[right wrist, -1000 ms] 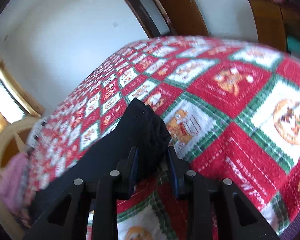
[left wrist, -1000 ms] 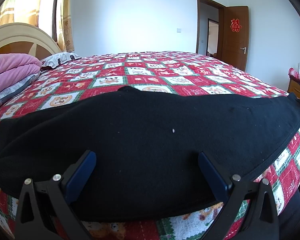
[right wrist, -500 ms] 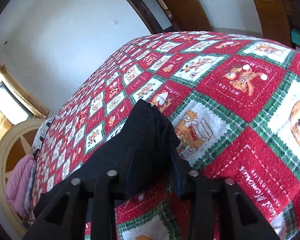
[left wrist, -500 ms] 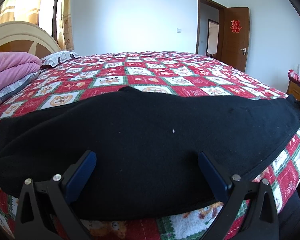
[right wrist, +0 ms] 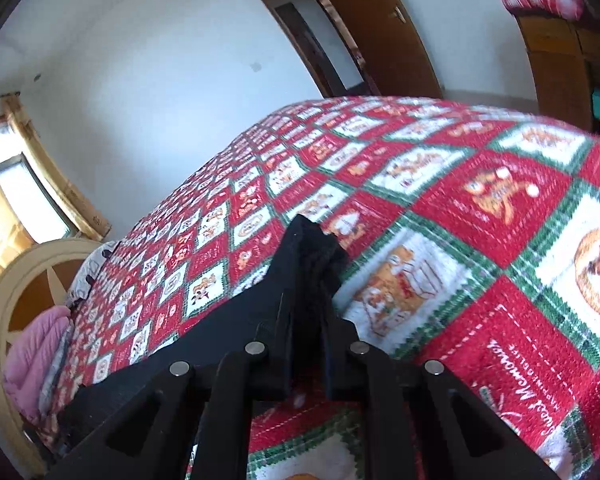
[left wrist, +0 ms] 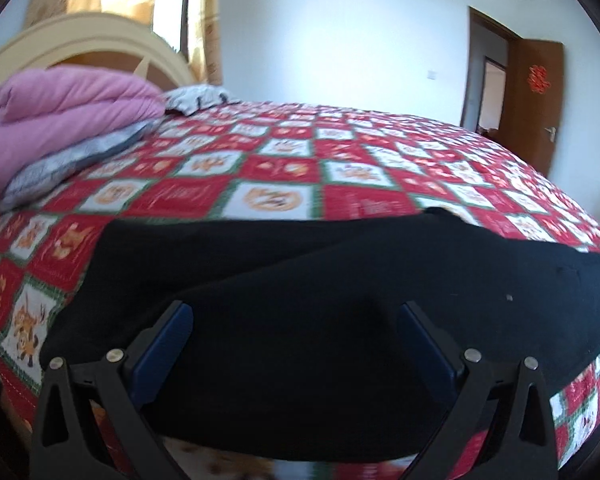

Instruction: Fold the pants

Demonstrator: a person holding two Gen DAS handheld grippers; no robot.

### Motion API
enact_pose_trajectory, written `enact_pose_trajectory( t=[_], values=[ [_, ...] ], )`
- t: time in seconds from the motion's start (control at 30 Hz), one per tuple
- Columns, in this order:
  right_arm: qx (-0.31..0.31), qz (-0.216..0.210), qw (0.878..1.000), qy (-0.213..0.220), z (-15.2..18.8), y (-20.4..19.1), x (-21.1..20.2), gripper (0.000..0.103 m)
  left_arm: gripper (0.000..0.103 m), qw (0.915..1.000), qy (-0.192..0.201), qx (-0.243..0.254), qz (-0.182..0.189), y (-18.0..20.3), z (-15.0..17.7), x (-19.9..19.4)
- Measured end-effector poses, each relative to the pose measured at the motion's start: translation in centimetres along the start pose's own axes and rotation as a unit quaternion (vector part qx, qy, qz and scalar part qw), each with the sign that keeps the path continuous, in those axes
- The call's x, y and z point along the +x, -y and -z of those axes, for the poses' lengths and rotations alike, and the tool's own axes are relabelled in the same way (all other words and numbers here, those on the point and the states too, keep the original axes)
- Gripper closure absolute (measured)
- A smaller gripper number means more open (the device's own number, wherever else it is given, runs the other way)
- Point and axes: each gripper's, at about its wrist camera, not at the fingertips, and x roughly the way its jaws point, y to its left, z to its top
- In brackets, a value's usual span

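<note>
The bed (left wrist: 284, 168), covered with a red, white and green patchwork quilt, carries the work. The black pants (left wrist: 300, 320) lie flat along its near edge, long axis running crosswise to both tools, from the headboard side to the door side.

Left tool (left wrist: 292, 344): released. Its blue pads stand wide apart above the cloth and clamp nothing. The pants spread directly ahead of and beneath it, and the end of the garment on the headboard side lies forward and to its left. The rest of the pants runs off to its right.

Right tool (right wrist: 306, 320): clenched on the pants. Its jaws have just been closing, and a bunched corner of black fabric (right wrist: 312, 256) stands between them and projects forward past the tips. From this tool the garment trails back and to the left.

Judgement: the right tool already secures the door-side end. The free end is nearer the left tool, so the coming grasp falls to that side; a lengthwise fold would then bring one end across to the other.
</note>
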Motion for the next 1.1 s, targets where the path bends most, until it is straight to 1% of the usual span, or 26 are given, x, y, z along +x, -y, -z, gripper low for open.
enact_pose_trajectory(
  t=[0.07, 0.23, 0.43, 0.6, 0.7, 0.83, 0.93, 1.1],
  values=[
    [-0.019, 0.001, 1.000, 0.005, 0.2, -1.0, -0.2, 0.092, 0.000, 0.9999, -0.001, -0.007, 0.007, -0.3, 0.1, 0.2],
    [-0.075, 0.001, 0.997, 0.020, 0.9, -4.3, -0.9, 0.092, 0.000, 0.9998, -0.003, 0.016, -0.011, 0.7, 0.8, 0.4],
    [-0.127, -0.020, 0.991, 0.028, 1.9, -8.2, -1.5, 0.092, 0.000, 0.9998, 0.004, -0.018, 0.006, -0.9, -0.1, -0.4],
    [-0.156, -0.038, 0.987, 0.022, 3.0, -11.1, -1.5, 0.092, 0.000, 0.9989, 0.022, -0.039, -0.009, -2.5, -0.6, -1.0],
    [-0.169, -0.044, 0.984, 0.018, 3.7, -12.3, -1.1, 0.092, 0.000, 0.9975, 0.035, -0.061, -0.009, -3.8, -0.6, -1.4],
    [-0.179, -0.049, 0.982, 0.010, 4.5, -13.3, -0.7, 0.092, 0.000, 0.9971, 0.029, -0.067, -0.024, -4.8, -0.4, -0.9],
    [-0.196, -0.051, 0.979, 0.008, 5.1, -14.3, -0.6, 0.092, 0.000, 0.9966, 0.029, -0.073, -0.028, -5.3, -0.2, -0.7],
    [-0.226, -0.056, 0.973, 0.014, 5.5, -17.0, -0.5, 0.092, 0.000, 0.9972, 0.025, -0.061, -0.035, -5.1, 0.3, -0.3]
  ],
)
